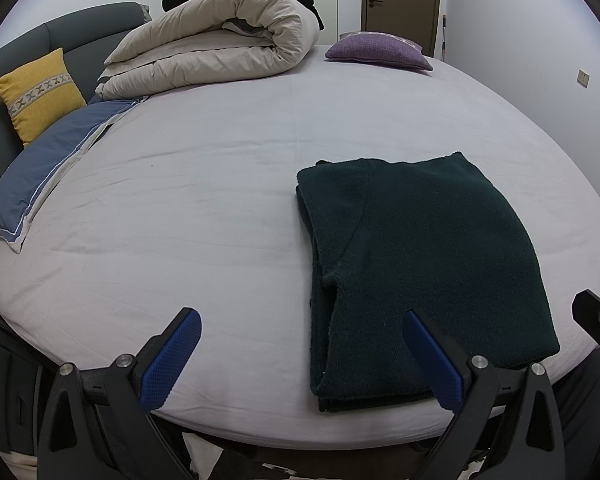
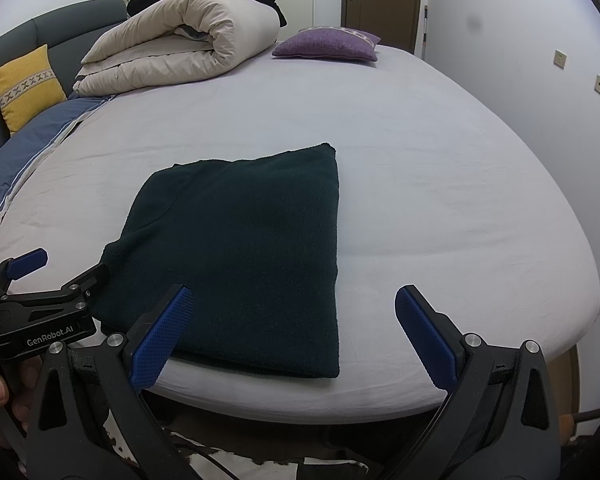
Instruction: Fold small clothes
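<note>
A dark green knitted garment lies folded into a rectangle on the pale bed sheet, near the bed's front edge; it also shows in the right wrist view. My left gripper is open and empty, held above the front edge at the garment's left side. My right gripper is open and empty, above the garment's front right corner. The left gripper also shows at the left of the right wrist view.
A rolled beige duvet lies at the back of the bed, with a purple cushion to its right. A yellow cushion and a blue pillow lie at the left by the grey headboard. A wall stands at the right.
</note>
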A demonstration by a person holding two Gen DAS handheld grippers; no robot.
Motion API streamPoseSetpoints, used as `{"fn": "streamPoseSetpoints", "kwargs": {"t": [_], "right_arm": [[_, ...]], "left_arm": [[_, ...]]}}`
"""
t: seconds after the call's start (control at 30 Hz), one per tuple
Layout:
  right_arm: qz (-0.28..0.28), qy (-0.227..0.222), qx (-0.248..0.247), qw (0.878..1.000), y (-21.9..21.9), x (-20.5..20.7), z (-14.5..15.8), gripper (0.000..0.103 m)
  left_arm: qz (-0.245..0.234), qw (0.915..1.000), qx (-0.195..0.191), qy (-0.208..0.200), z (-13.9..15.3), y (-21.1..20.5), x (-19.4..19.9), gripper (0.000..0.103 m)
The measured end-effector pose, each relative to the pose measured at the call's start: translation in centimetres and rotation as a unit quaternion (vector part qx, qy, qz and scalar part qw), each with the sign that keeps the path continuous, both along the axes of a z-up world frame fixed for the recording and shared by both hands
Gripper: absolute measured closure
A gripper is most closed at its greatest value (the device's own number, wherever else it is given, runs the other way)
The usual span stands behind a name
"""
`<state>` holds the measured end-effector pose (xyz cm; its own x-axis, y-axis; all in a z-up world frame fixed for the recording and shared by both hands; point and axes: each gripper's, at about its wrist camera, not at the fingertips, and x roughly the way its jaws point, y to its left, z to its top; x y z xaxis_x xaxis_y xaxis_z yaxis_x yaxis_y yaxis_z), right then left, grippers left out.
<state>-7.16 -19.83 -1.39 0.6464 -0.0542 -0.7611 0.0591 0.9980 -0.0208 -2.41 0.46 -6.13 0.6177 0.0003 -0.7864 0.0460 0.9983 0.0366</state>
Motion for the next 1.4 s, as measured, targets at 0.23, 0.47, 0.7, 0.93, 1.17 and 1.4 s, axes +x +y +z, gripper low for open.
{"fn": "streamPoseSetpoints", "kwargs": {"t": [0.23, 0.47, 0.7, 0.93, 1.17, 1.4], "right_arm": [[0.0, 0.0, 0.0, 1.0, 0.14, -0.09, -0.04, 0.0], [-0.001, 0.001, 0.0, 1.0, 0.17, -0.15, -0.08, 0.0], [-0.001, 0.001, 0.0, 1.0, 0.14, -0.13, -0.09, 0.0], [-0.002, 0.001, 0.001, 1.0, 0.39, -0.43, -0.15, 0.0], [-0.002, 0.001, 0.001, 1.0, 0.56, -0.64, -0.11, 0.0], [-0.002, 0.001, 0.002, 1.0, 0.63, -0.68, -0.06, 0.0]], "left_arm": [[0.001, 1.0, 0.0, 0.001, -0.01, -0.15, -0.08, 0.0], [0.001, 1.0, -0.001, 0.001, -0.02, -0.16, -0.11, 0.0], [0.001, 1.0, -0.002, 0.001, -0.03, -0.21, -0.16, 0.0], [0.001, 1.0, -0.002, 0.001, -0.03, -0.21, -0.15, 0.0], [0.001, 1.0, -0.003, 0.002, -0.13, -0.44, -0.23, 0.0], [0.001, 1.0, -0.004, 0.003, -0.17, -0.51, -0.22, 0.0]]}}
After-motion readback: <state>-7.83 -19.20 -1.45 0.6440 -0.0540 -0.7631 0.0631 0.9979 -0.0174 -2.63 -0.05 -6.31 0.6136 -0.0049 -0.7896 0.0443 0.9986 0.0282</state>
